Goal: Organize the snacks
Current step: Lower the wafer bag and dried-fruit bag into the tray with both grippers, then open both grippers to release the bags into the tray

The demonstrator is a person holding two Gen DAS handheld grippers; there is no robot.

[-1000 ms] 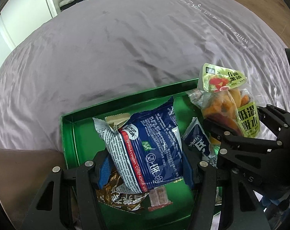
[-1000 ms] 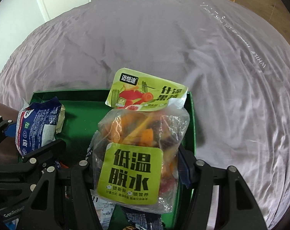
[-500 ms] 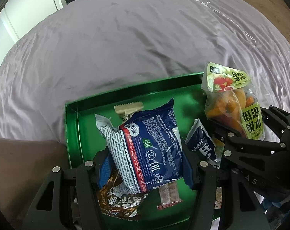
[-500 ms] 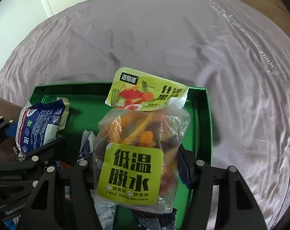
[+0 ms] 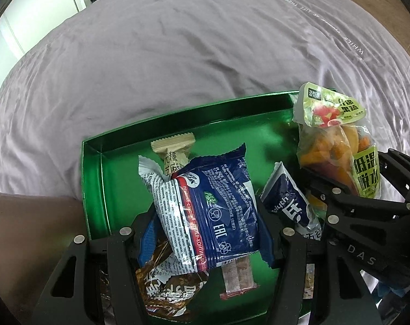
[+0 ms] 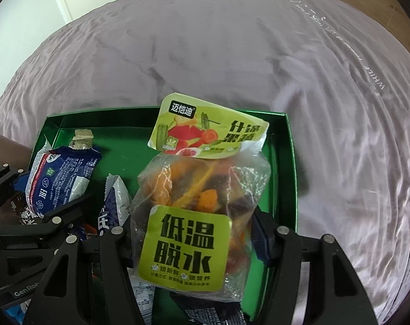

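Bed [image 5: 178, 54]: we see purple bedding under the tray in both views.
Tray [image 5: 92, 178]: green, on the bed; we see its right wall [image 6: 291, 162] best in the right view.
Right gripper [image 6: 194, 233]: we hold the fruit bag [image 6: 202, 189] clamped above the tray's right side.
Left gripper [image 5: 207, 227]: we hold the blue pack [image 5: 218, 205] clamped over the tray.
Left view only: a beige bar [image 5: 175, 154] behind the pack, a red bar [image 5: 237, 279] beneath.
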